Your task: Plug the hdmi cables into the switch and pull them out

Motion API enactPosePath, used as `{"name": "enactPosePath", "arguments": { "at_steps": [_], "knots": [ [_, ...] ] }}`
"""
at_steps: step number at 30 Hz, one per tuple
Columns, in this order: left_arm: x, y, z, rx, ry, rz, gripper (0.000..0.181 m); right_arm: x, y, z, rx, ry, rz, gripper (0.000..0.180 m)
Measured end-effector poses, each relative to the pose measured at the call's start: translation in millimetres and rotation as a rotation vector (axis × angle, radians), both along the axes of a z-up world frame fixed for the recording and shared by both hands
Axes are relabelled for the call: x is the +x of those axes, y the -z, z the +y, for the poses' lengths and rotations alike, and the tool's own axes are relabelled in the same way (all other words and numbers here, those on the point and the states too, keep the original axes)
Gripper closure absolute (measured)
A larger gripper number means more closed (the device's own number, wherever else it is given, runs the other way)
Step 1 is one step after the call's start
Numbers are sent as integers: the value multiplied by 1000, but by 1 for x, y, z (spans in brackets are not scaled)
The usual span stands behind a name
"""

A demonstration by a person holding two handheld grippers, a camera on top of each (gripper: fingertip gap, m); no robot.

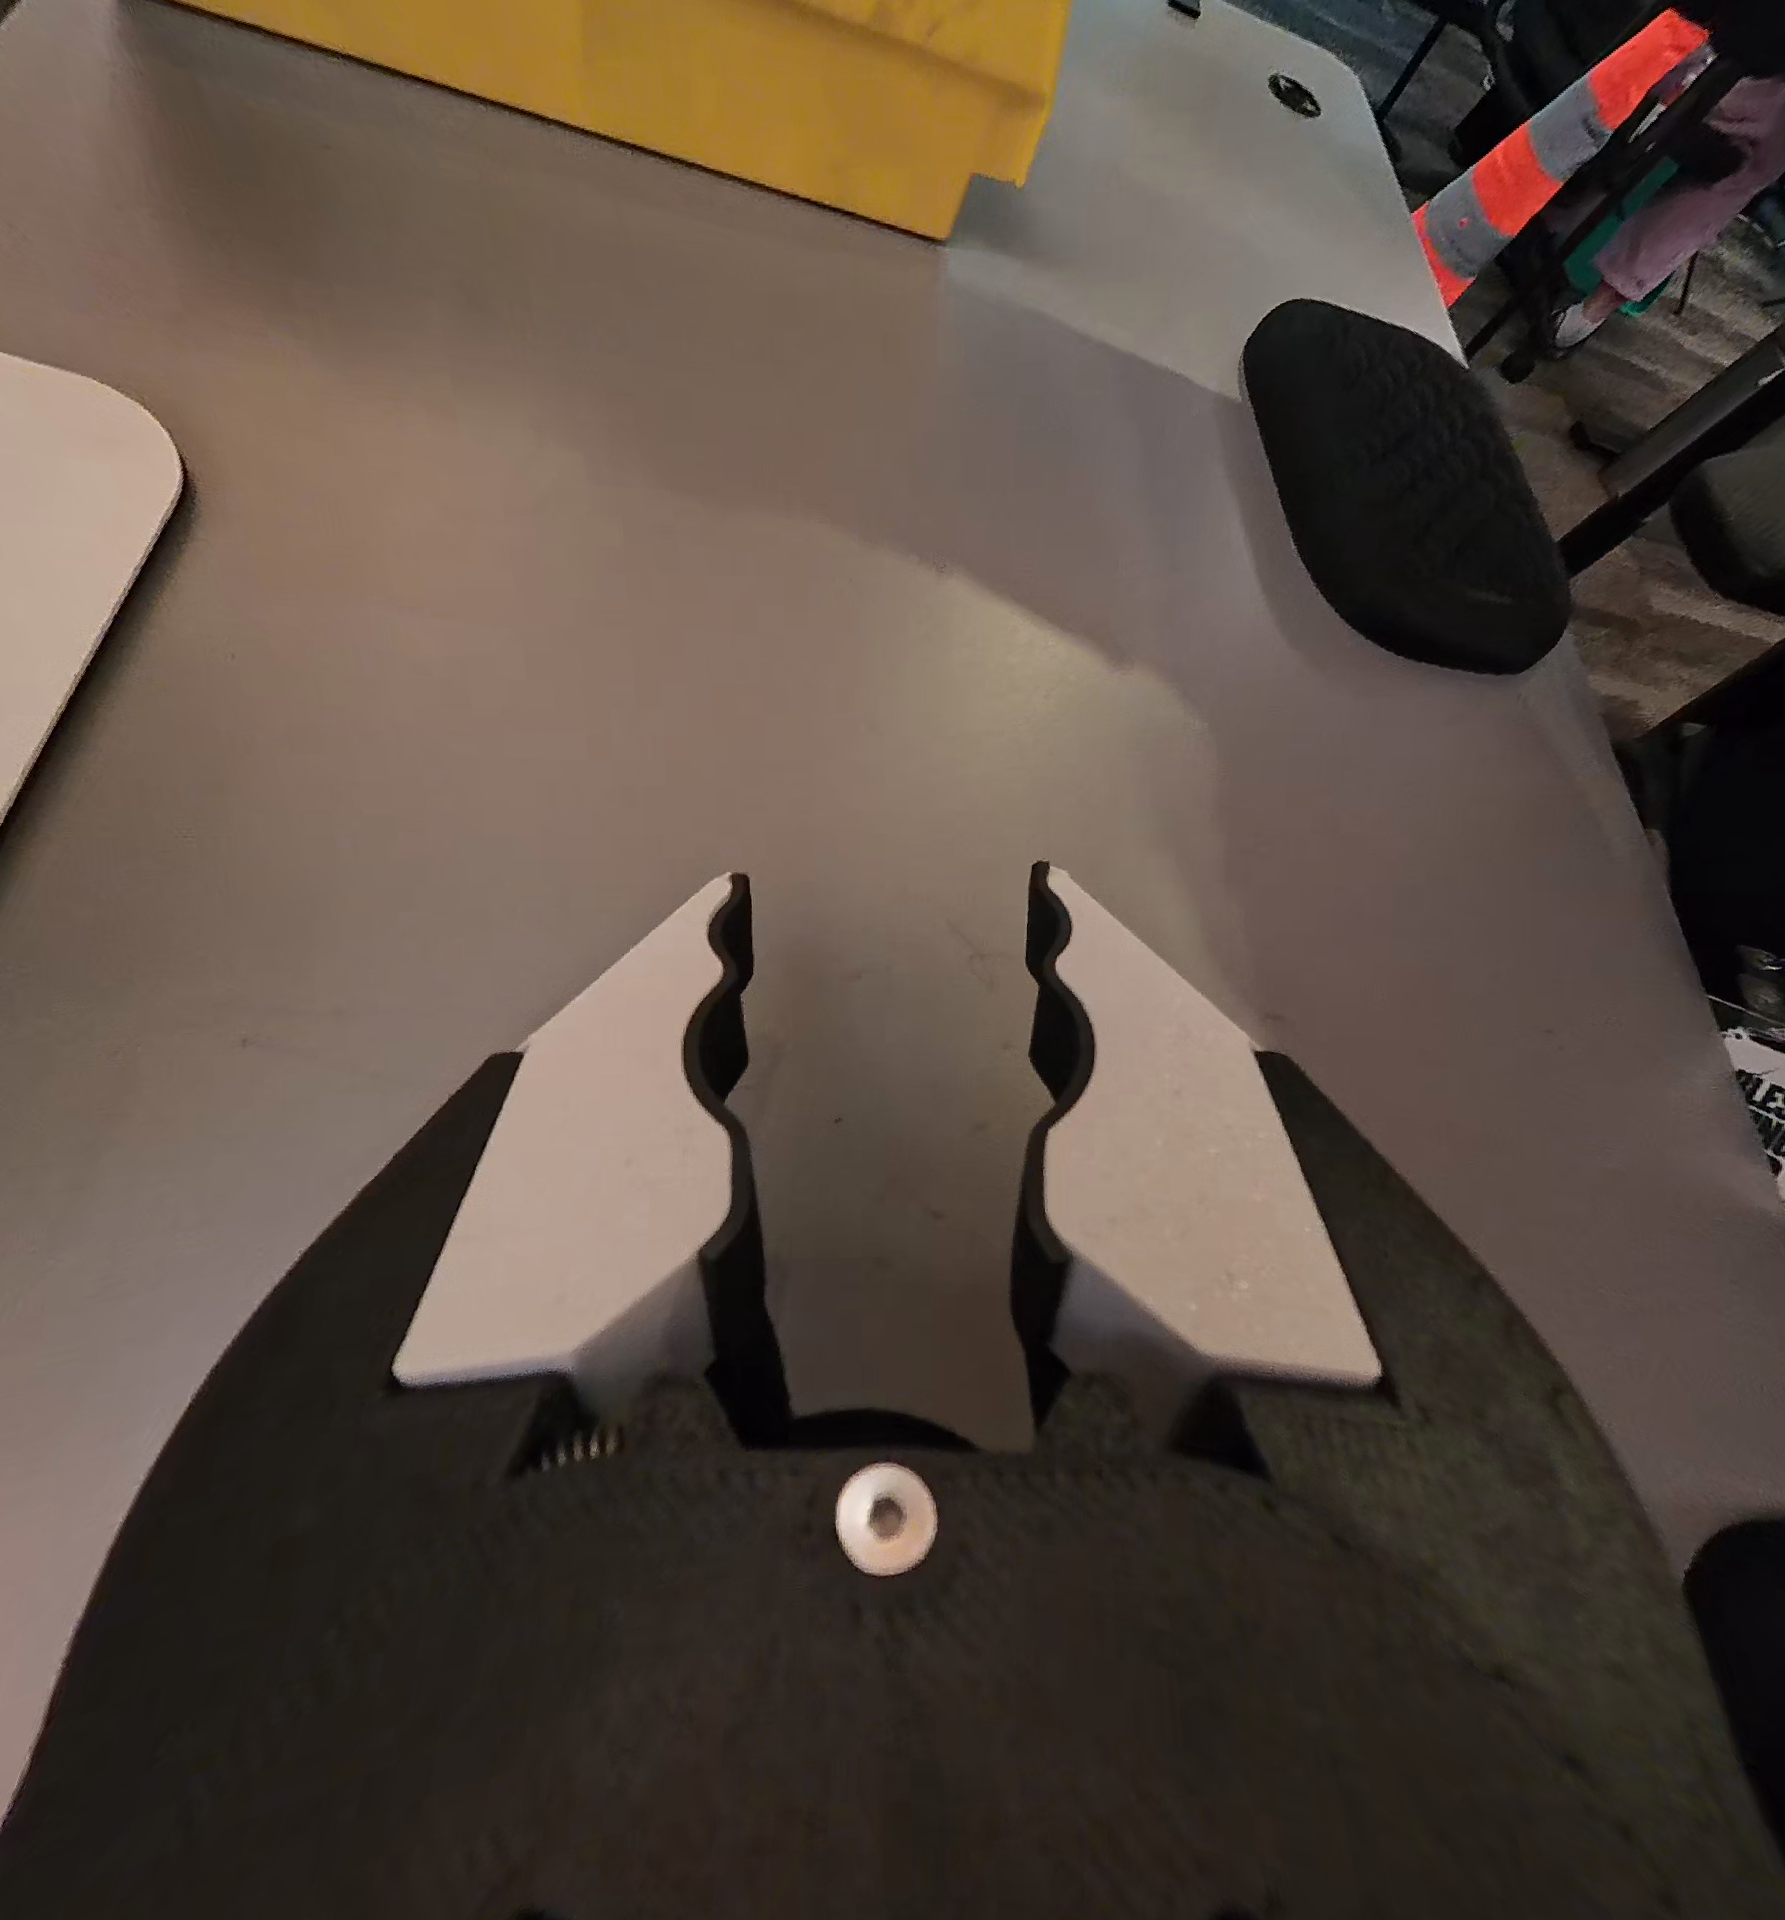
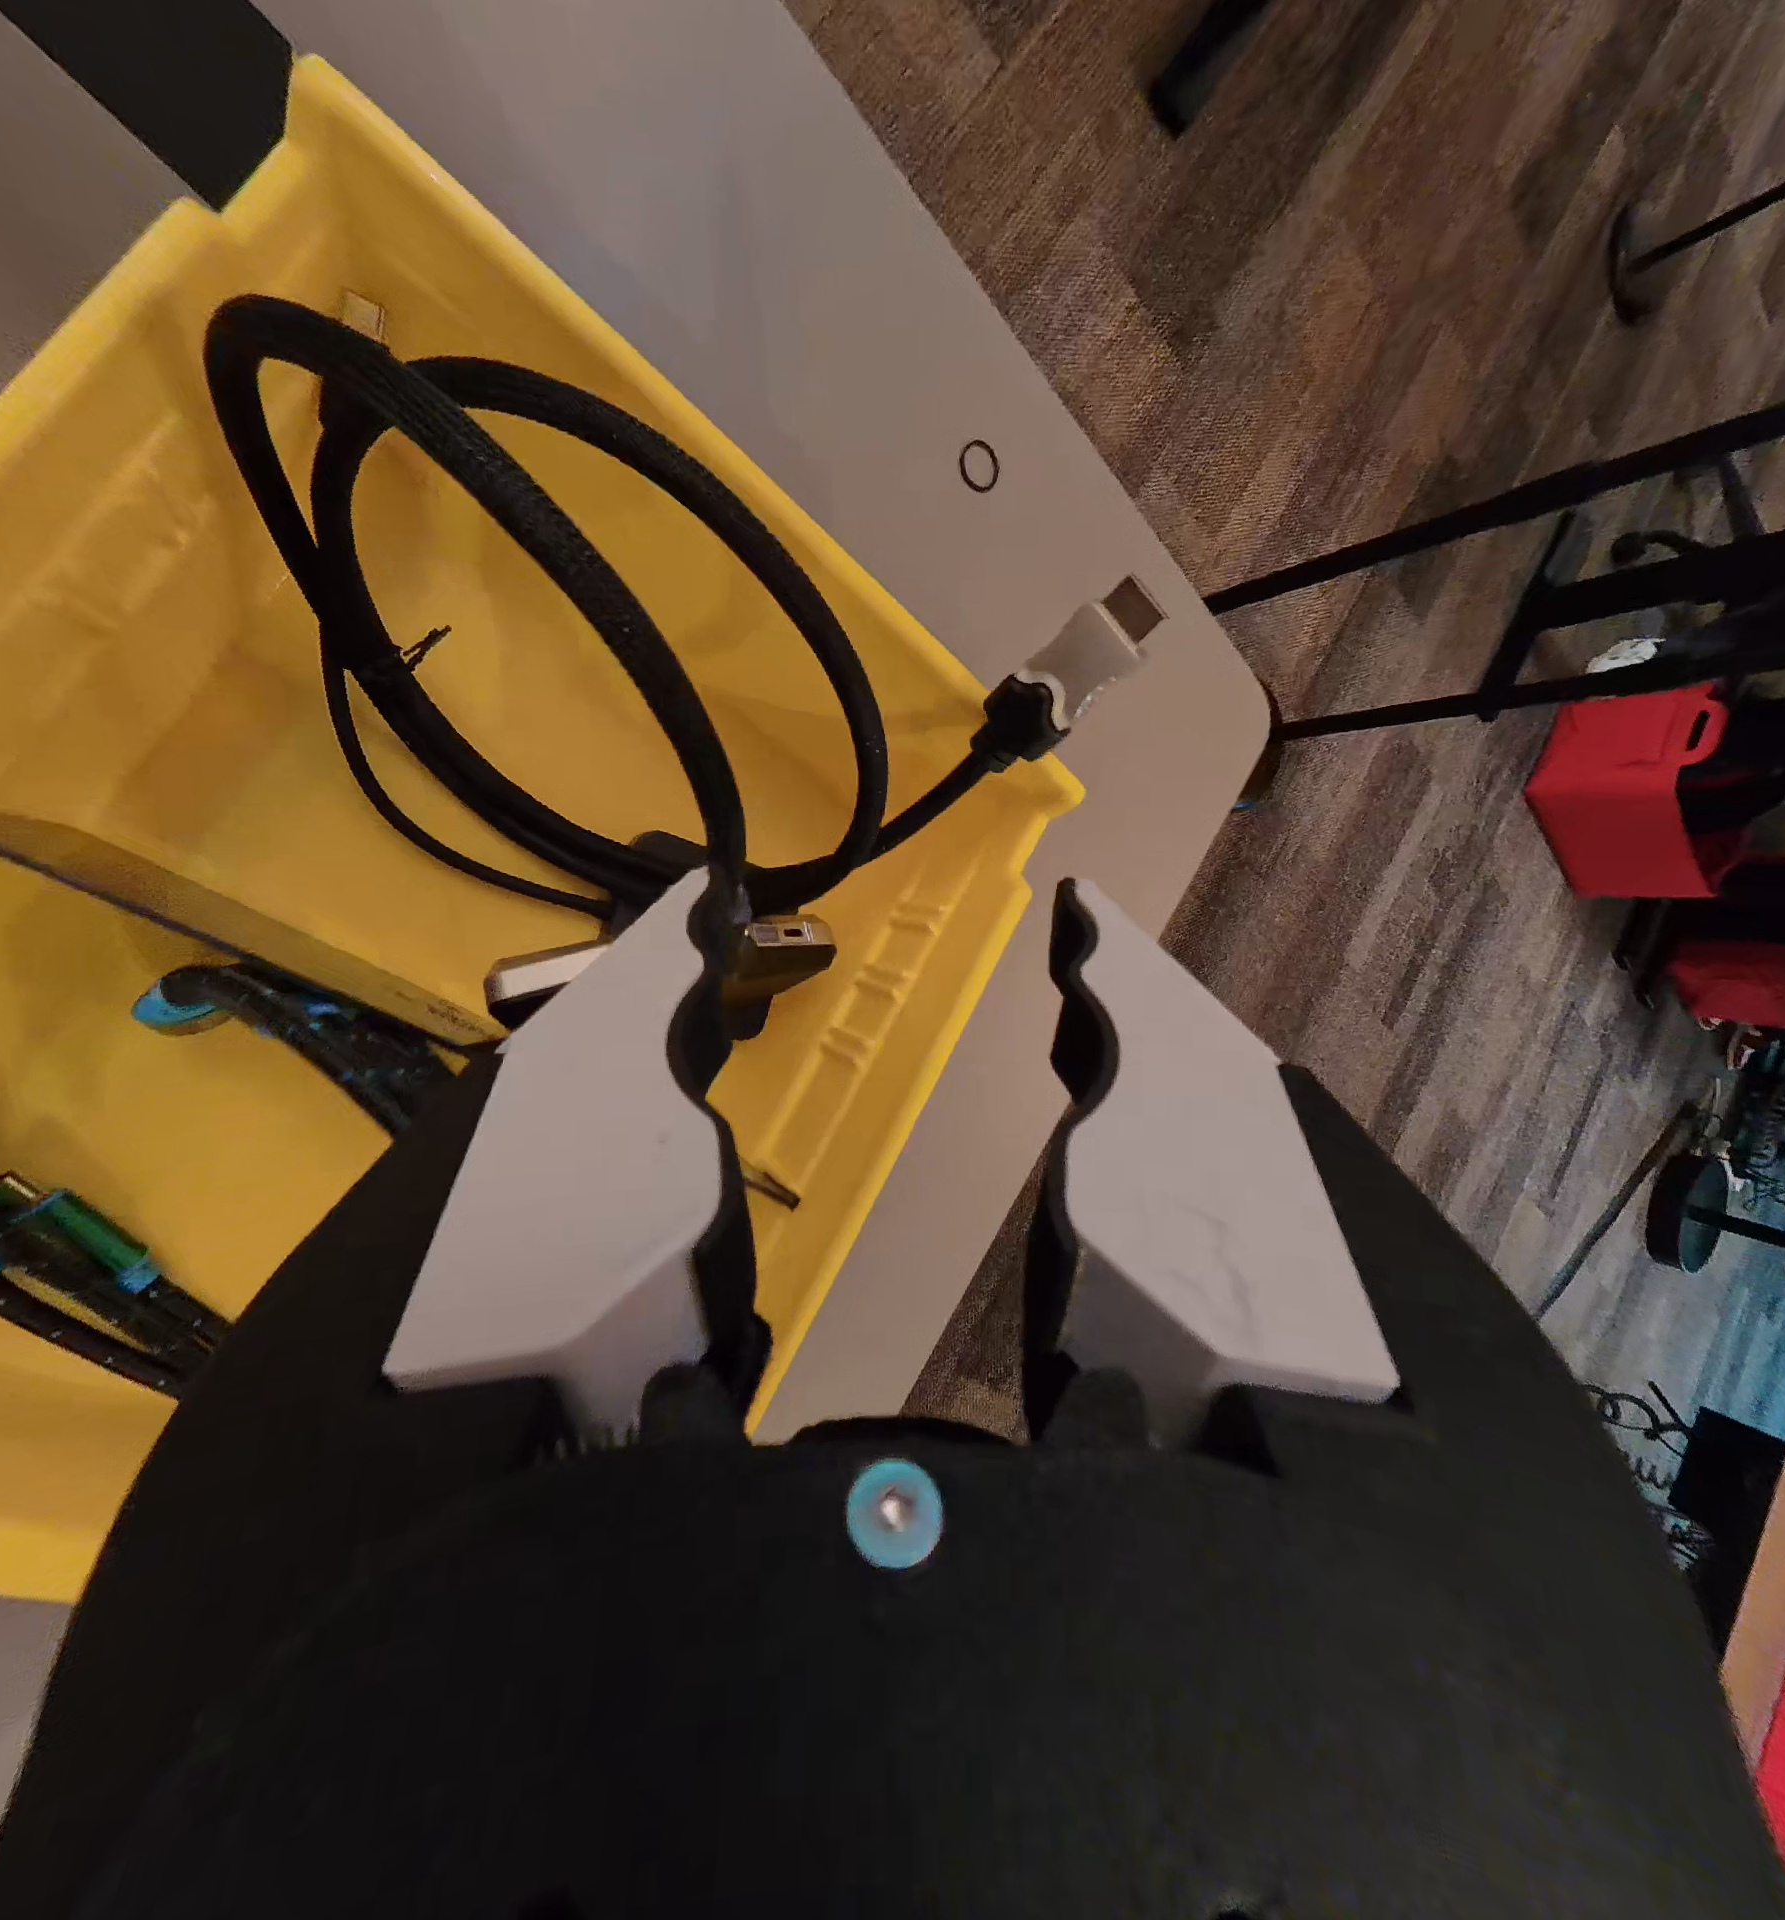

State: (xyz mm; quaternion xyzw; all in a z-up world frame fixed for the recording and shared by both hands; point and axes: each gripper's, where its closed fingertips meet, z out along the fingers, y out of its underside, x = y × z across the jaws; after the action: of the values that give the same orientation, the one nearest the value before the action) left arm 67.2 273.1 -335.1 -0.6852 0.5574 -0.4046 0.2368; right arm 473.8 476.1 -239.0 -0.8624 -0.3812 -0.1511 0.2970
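hdmi cable of black braided sheath (image 2: 576, 582) lies coiled inside a yellow plastic bin (image 2: 898, 997) on the grey bench (image 2: 846, 312), its grey metal-tipped plug (image 2: 1090, 649) hanging out over the bin's far right corner and resting above the bench's corner. the right gripper (image 2: 883, 904), white fingers with black wavy pads, hovers over the bin's right wall with its jaws spread apart and nothing between them; the coil sits ahead and to the left of the tips, and the grey plug is farther ahead, slightly right. just beyond the left fingertip (image 2: 690, 904) a second dark plug (image 2: 779, 961) lies on the bin floor beside a pale silver connector (image 2: 540, 977). a flat grey slab-like device (image 2: 192, 914) runs along the bin's near left part; whether it is the switch cannot be told. more cables bound with blue and green ties (image 2: 26, 1236) sit at the bin's left edge.

the left gripper (image 1: 888, 883) hangs over bare bench surface (image 1: 659, 520), jaws likewise parted and empty. the yellow bin (image 1: 763, 114) stands at the bench's far edge, well ahead of it. a black textured oval pad (image 1: 1397, 488) rests at the right edge, and a pale rounded board (image 1: 26, 561) lies at the left edge.
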Motion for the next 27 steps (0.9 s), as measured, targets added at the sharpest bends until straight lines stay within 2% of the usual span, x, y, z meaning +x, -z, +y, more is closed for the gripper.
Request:
{"name": "enactPosePath", "arguments": {
  "at_steps": [5,9,16,21,25,27],
  "knots": [
    [-1,-10,2,40,-11,-1,129,11,-19,-27,47,47,39,119],
    [-5,-32,6,104,-40,-22,129,26,-20,-58,61,110,109,118],
    [-33,-80,21,269,-174,-19,128,65,10,-119,51,250,293,113],
    [-68,-115,31,378,-302,-3,127,77,34,-153,34,286,412,113],
    [-115,-133,44,449,-463,57,125,84,53,-166,6,304,480,124],
    [-146,-136,50,426,-565,83,125,77,66,-171,-51,267,501,142]
  ]
}}
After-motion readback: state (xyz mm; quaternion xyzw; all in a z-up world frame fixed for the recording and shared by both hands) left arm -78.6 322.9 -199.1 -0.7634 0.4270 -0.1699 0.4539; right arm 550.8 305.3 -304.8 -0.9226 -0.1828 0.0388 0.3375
